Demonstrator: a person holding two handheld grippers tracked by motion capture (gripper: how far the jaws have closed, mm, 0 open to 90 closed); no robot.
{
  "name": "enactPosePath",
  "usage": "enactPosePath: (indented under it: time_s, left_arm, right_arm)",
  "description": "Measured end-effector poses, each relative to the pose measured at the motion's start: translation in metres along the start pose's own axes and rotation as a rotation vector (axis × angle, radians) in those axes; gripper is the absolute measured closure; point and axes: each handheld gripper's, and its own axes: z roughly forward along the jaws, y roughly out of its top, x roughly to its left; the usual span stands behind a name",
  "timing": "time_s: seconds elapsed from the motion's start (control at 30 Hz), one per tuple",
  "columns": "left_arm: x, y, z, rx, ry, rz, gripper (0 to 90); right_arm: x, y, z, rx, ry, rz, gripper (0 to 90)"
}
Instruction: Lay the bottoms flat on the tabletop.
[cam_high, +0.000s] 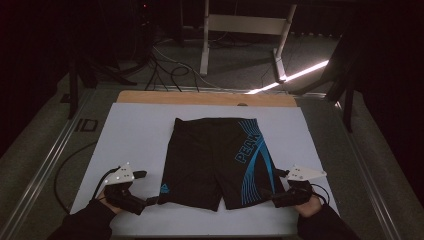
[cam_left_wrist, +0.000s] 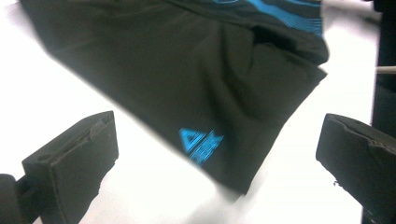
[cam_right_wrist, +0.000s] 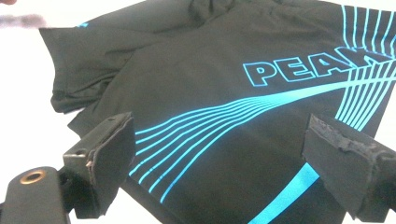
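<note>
At the near edge of the white table cover (cam_high: 130, 130), both hands come in from the bottom of the high view. Left hand (cam_high: 107, 197) holds the left gripper (cam_high: 150, 201) pointed at the near-left leg hem of the shorts (cam_high: 215, 160); tip sits just at the hem corner, can't tell if touching. Right hand (cam_high: 307, 205) holds the right gripper (cam_high: 270, 200) at the near-right leg hem, over the blue-striped side.

Left gripper view: jaws spread wide, nothing between them. Hem corner of the shorts (cam_left_wrist: 205, 93) with a small blue logo (cam_left_wrist: 201, 145) lies on the white surface between and just beyond the jaws.

Right gripper view: jaws also spread wide, not pinching. Shorts (cam_right_wrist: 224, 116) lie under and ahead of them, blue curved stripes (cam_right_wrist: 196, 140) running across, "PEAK" lettering (cam_right_wrist: 299, 67) further out. Far leg shows some rumpling.

Mid-table: shorts lie flat, roughly centred on the white cover, waistband away from the person, legs toward them. Black fabric, blue graphics on the right leg.

Beyond the cover: wooden table edge (cam_high: 205, 97), then dark floor with cables (cam_high: 165, 70) and a white frame stand (cam_high: 245, 30).
</note>
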Motion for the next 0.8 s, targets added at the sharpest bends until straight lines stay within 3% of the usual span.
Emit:
enactPosePath:
  time_s: [0.27,0.6,0.8]
  left_arm:
    - [0.0083,-0.0108,-0.0075,0.023,0.088,-0.046,0.1]
    - [0.0059,-0.0098,-0.0061,0.002,0.058,-0.027,0.0]
    - [0.0057,-0.01,-0.0068,-0.006,0.056,-0.028,0.1]
  right_arm:
    - [-0.0016,-0.0029,0.0002,0.009,-0.014,0.006,10.3]
    - [-0.0023,-0.004,0.0013,0.011,0.004,0.025,10.3]
    - [0.0007,-0.0037,0.0031,0.031,0.004,0.007,10.4]
